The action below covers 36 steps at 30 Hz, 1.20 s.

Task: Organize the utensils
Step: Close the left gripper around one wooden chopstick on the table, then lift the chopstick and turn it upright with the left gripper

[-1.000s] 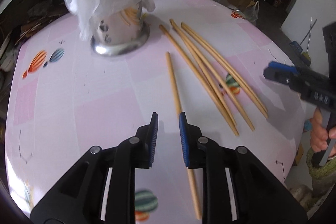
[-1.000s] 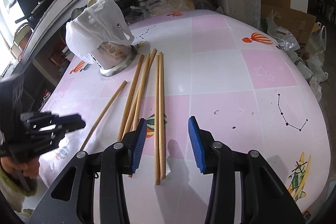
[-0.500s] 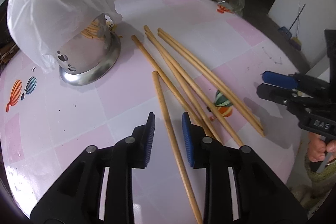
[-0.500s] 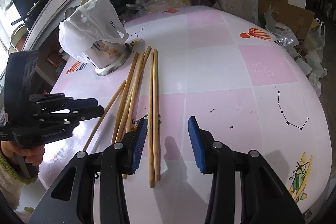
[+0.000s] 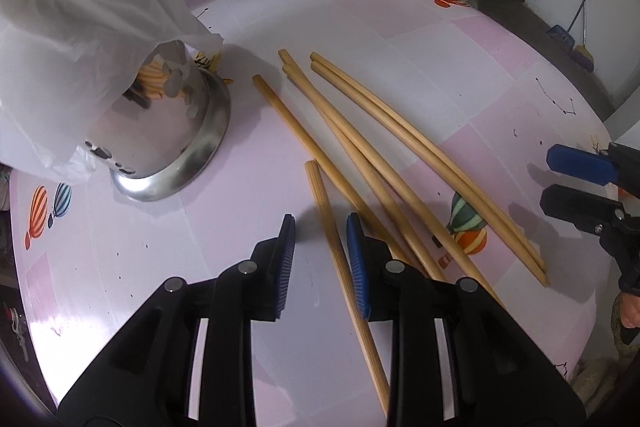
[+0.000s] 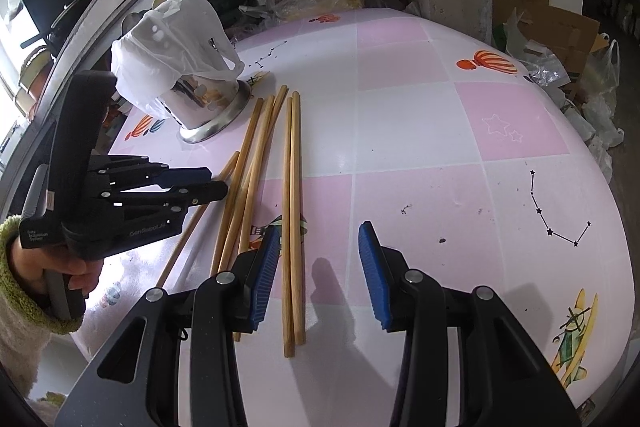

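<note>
Left gripper [image 5: 320, 227] straddles the lone pale wooden chopstick [image 5: 340, 259], jaws apart and not yet pinching. They should close squarely near its top end, clear of the neighbouring sticks. Beyond, upper left, stands the bag-draped steel holder [image 5: 172, 147]. Right gripper [image 6: 316, 267] hovers open.

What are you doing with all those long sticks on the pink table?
A person holds a gripper in each hand and is tidying wooden chopsticks. The left gripper has just been opening and straddles the lone chopstick lying on the table, its pads not yet squeezing it. The right gripper waits open over a pair of chopsticks. The metal utensil holder, draped with a plastic bag, stands nearby.
</note>
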Each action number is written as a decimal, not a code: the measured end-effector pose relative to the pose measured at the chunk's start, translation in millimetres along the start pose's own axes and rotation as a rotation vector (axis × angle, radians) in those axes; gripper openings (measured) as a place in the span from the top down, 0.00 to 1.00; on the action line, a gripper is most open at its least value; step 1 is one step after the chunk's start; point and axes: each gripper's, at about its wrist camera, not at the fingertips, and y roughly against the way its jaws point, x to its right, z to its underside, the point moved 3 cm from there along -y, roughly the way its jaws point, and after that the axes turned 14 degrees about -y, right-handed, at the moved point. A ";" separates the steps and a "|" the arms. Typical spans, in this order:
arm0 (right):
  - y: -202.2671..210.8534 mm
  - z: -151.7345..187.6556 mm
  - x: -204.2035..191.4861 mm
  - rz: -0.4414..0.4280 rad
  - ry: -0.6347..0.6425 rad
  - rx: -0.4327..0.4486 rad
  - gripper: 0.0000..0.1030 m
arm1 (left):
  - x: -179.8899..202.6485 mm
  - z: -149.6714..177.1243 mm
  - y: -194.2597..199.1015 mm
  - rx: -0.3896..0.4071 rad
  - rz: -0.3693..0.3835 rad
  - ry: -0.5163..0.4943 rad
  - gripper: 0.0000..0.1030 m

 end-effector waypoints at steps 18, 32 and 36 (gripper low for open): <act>8.2 -3.6 1.8 0.002 -0.004 0.020 0.61 | 0.5 5.4 2.5 0.016 0.001 0.088 0.95; 17.0 -3.2 -2.3 0.001 0.003 0.040 0.61 | -28.0 25.0 82.9 0.225 0.069 0.237 0.95; 18.9 -2.5 -4.1 -0.008 0.002 0.041 0.61 | -38.7 34.0 112.9 0.308 0.080 0.274 0.95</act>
